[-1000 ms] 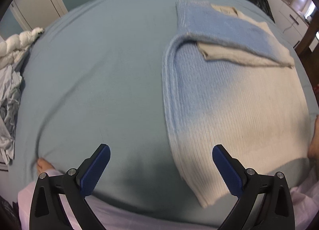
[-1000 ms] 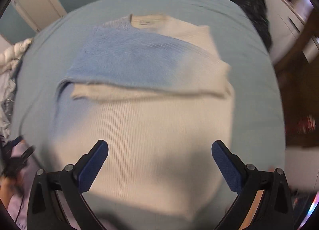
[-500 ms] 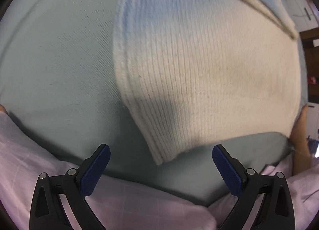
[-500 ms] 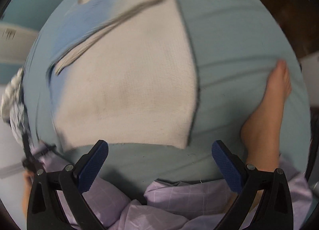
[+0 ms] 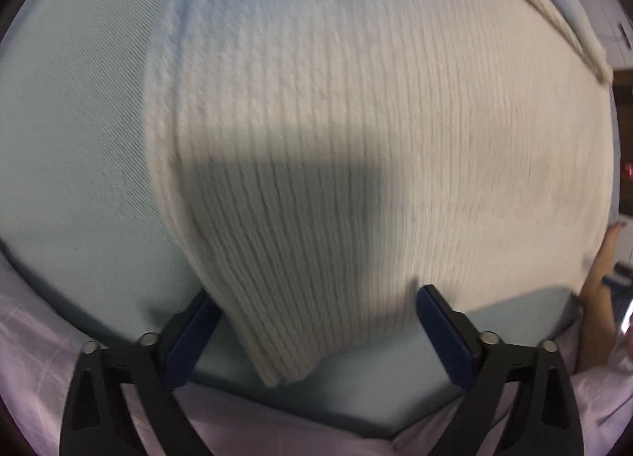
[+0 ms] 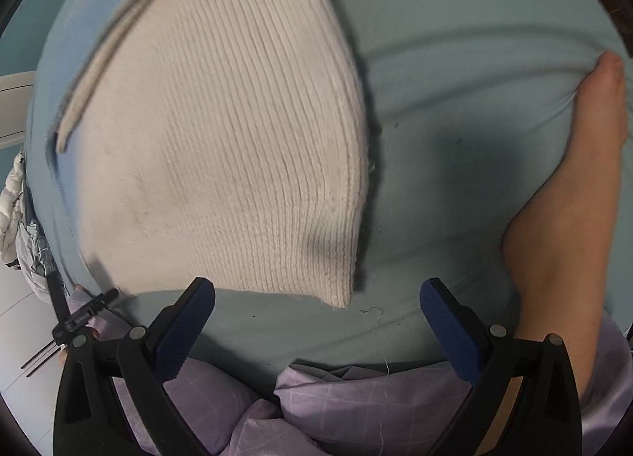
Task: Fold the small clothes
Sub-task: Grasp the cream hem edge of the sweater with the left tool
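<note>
Left gripper is closing, jaws straddling the near-left hem corner of the knit sweater; the fabric sits between the pads, but they aren't visibly pressing it yet. Right gripper stands wide and empty, the sweater's other hem corner just ahead of its jaws. The sweater lies flat on the teal bedsheet, its sleeve folded across the far end. Likely risks: the left pads may catch only the top knit layer, so the hem splits on the lift, or pinch the sheet along with it. If the right side grabs late or off the corner, the fold goes skewed. A bare foot on the sheet could drag wrinkles underneath. Count: one sweater, two grippers, one foot, and one crumpled clothes pile off the bed edge.
</note>
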{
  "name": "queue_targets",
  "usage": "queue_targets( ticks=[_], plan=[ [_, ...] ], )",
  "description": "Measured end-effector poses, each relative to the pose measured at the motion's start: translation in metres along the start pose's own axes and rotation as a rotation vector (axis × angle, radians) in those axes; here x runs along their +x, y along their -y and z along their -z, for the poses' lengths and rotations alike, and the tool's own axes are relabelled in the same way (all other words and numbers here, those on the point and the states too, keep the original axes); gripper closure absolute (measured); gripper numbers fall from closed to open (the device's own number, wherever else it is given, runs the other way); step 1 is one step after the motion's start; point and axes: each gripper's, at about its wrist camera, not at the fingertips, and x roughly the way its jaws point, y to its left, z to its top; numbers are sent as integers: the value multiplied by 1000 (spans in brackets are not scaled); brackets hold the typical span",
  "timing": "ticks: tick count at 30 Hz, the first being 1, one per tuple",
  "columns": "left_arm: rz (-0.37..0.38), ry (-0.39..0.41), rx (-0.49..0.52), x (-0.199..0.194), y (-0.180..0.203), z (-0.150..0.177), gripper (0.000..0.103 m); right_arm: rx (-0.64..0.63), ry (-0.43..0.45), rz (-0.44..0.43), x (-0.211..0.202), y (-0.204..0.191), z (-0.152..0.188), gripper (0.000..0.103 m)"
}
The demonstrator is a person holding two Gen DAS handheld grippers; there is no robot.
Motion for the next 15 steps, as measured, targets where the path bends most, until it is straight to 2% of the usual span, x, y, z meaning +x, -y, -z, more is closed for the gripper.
queue_targets(
  ticks=[3,5,7,9,11,12,13,15],
  plan=[
    [-17,-12,-11,2,0,-2,16,8,-59,0,20,-2,-5,1],
    [-63,-8,26,5,9,-1,17,-3,-91,35,32,-4,-7,1],
    [-96,16,52,5,16,1,21,-22,-117,80,42,-7,-8,1],
    [-121,59,75,3,25,6,29,-33,-131,102,48,-9,-8,1],
    [-116,104,102,-2,34,11,57,-51,-142,130,54,-12,-7,1],
    [-110,119,124,-3,40,14,67,-61,-141,143,57,-14,-7,1],
    [-83,125,144,-3,47,15,86,-67,-141,153,58,-14,-6,1],
    [-56,125,142,-4,50,16,90,-81,-143,175,61,-16,-3,1]
  ],
)
